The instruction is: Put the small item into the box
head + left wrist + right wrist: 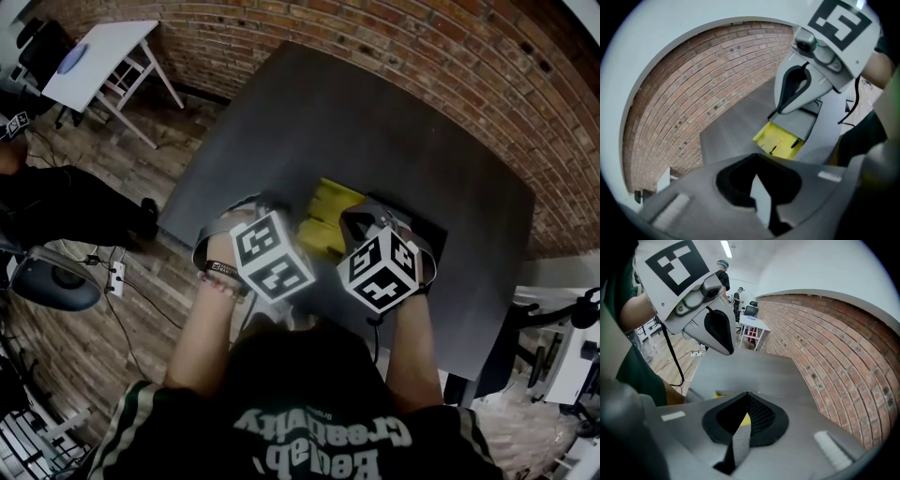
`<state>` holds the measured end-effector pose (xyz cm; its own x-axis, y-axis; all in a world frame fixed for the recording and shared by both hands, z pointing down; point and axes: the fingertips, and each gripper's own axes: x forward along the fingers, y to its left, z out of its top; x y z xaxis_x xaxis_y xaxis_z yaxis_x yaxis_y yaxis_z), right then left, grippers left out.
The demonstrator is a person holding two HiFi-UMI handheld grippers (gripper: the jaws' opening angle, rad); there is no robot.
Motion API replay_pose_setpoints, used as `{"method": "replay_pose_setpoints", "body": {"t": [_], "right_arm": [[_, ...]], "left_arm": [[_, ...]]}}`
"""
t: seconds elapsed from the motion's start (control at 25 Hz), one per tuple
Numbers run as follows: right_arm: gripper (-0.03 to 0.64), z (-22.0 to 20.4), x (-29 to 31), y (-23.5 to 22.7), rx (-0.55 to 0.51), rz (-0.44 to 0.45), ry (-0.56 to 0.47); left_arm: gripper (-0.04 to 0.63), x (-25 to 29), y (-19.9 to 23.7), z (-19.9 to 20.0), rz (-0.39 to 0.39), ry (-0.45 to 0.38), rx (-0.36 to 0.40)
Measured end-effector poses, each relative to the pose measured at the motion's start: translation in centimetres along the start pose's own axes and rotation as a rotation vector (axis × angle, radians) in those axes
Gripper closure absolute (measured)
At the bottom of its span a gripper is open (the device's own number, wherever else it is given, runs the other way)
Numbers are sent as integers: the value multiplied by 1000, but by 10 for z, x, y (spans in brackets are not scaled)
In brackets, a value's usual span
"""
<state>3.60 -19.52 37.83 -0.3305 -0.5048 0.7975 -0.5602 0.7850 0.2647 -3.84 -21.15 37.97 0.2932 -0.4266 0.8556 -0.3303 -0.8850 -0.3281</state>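
A yellow box (330,217) lies open on the dark table (375,122), just ahead of both grippers. In the left gripper view the yellow box (780,140) shows two small dark marks on its inner face, with a grey flap (804,121) behind it. I see no separate small item. My left gripper (279,210) is at the box's left side and my right gripper (362,219) at its right. Both stand shut, the left gripper (759,190) with nothing visible between its jaws. Behind the right gripper (740,427) a bit of yellow shows.
A brick wall (450,56) runs along the far side of the table. A white side table (98,52) stands on the wooden floor at the far left, with a dark chair (56,277) and cables nearer. A white stand (553,347) is at the right.
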Motion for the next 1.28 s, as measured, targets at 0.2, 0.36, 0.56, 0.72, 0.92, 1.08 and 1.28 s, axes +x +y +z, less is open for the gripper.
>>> {"method": "replay_pose_setpoints", "body": {"t": [0.2,0.36,0.56,0.72,0.92,1.08,1.28], "right_arm": [[611,6,-13,-1,-3,-18,-23],[611,9,-21,-3,-1,-27,-36],[611,15,-38,-5,3,-35,-57],[611,22,-52,-10,2,-51,-74],[611,25,-63,-13,-4,-65,-88],[611,25,-67,-8,-9,-65,-95],[611,26,-69,-8,-7,-61,-101]], "left_arm": [[594,-14,2,5,28,-19,9],[594,-22,3,11,40,-33,22],[594,-36,1,17,37,-48,34],[594,-48,6,21,44,-55,39],[594,-58,9,28,51,-74,46],[594,-61,7,28,51,-76,54],[594,-66,7,29,51,-80,56]]}}
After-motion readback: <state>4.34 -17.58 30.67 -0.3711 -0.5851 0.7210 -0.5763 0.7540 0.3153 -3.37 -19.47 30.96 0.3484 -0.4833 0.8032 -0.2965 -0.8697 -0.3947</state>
